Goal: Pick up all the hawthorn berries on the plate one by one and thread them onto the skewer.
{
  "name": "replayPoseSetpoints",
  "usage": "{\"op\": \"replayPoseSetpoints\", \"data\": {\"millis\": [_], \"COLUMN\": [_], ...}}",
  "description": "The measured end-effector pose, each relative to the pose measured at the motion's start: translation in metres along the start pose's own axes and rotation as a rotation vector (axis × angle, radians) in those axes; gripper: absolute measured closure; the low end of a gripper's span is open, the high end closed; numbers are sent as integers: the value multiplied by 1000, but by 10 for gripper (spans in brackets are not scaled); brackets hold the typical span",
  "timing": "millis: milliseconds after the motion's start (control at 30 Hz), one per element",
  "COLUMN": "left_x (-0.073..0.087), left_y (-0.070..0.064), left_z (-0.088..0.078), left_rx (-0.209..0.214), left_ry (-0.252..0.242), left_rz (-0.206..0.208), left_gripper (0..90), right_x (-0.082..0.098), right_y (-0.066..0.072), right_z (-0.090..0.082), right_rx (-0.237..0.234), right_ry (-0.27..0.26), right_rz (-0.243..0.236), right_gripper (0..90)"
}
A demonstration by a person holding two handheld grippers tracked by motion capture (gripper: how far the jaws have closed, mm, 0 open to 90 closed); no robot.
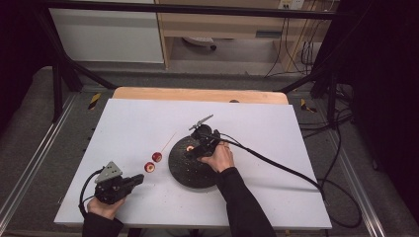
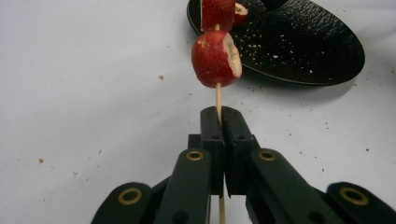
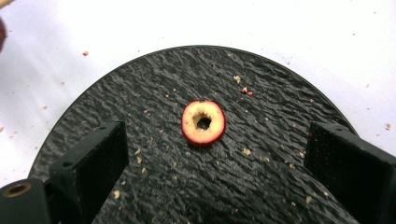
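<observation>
High view: the left gripper (image 1: pixel 134 180) is clenched on a thin wooden skewer (image 1: pixel 167 143) carrying two red fruit pieces (image 1: pixel 152 162) above the white tabletop (image 1: pixel 133 123). No readable writing anywhere. The right gripper (image 1: pixel 191 153) hovers over the one black plate (image 1: pixel 185 173), jaws spread wide and holding nothing. In the right gripper view, a third piece (image 3: pixel 203 122), cored through, lies on the plate between them. Its own hand partly hides that gripper from above.
</observation>
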State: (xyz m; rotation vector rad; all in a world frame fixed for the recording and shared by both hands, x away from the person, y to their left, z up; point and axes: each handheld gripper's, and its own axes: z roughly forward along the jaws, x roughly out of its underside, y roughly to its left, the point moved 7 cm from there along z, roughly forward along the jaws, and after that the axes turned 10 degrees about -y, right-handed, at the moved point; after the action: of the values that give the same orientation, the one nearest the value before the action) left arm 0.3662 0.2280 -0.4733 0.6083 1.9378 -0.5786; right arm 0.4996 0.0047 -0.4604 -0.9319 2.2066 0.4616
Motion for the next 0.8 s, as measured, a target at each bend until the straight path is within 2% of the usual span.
{"op": "replayPoseSetpoints", "data": {"millis": [333,433,600,800], "left_x": [1,1,1,1], "left_y": [0,0,0,0], "left_z": [0,0,0,1], "left_rx": [-5,-4,-3,-3], "left_ry": [5,5,5,6], "left_rz": [5,5,4,5], "left_gripper": [879,879,879,879], "right_x": [2,1,-1,2], "right_y": [-3,-4,-2,-2], "right_z": [14,17,20,23], "right_rx": [-32,-39,-58,-54], "right_ry": [27,16,0,13], "right_rz": [73,83,127,126], "right_gripper": [207,276,354,447]}}
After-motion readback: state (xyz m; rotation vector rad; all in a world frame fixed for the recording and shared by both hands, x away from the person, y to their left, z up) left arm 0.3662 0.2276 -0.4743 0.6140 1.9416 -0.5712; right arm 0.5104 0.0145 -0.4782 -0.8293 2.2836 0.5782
